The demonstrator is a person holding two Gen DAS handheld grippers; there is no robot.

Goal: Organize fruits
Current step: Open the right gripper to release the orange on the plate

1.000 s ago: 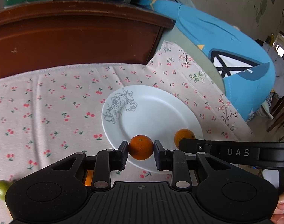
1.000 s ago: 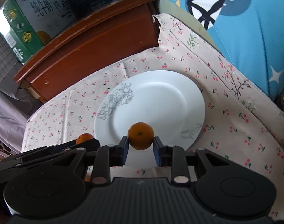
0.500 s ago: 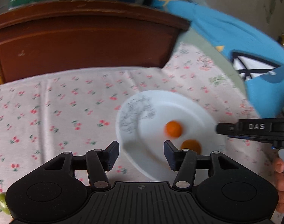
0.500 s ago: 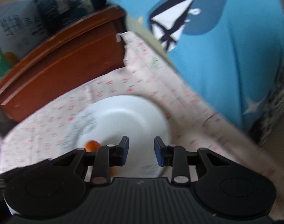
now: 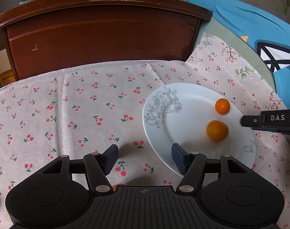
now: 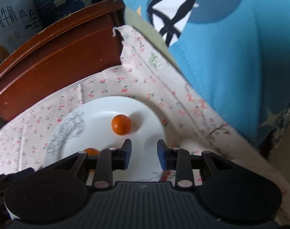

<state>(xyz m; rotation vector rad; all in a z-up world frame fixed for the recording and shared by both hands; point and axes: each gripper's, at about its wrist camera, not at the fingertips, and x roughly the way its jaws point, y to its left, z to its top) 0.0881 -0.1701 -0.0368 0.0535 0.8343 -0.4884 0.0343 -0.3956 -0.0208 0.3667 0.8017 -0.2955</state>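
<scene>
Two small oranges lie loose on a white plate (image 5: 183,133) with a grey flower drawing: a nearer one (image 5: 217,130) and a farther one (image 5: 222,106). My left gripper (image 5: 145,157) is open and empty, low over the cloth at the plate's near left rim. My right gripper (image 6: 144,153) is open and empty above the plate's (image 6: 99,126) near edge; one orange (image 6: 121,124) lies just beyond its fingers, the other (image 6: 90,151) peeks from behind its left finger. The right gripper's finger (image 5: 271,121) shows in the left wrist view.
A cherry-print cloth (image 5: 68,114) covers the table. A dark wooden cabinet (image 5: 99,38) stands behind it with cartons (image 6: 15,22) on top. A blue garment (image 6: 230,47) hangs at the right. A sliver of orange fruit (image 5: 117,186) shows under the left gripper's body.
Both grippers held an orange over the plate a second ago. Both have opened and let go; the two oranges now lie on the plate. The left gripper drew back to the left.
</scene>
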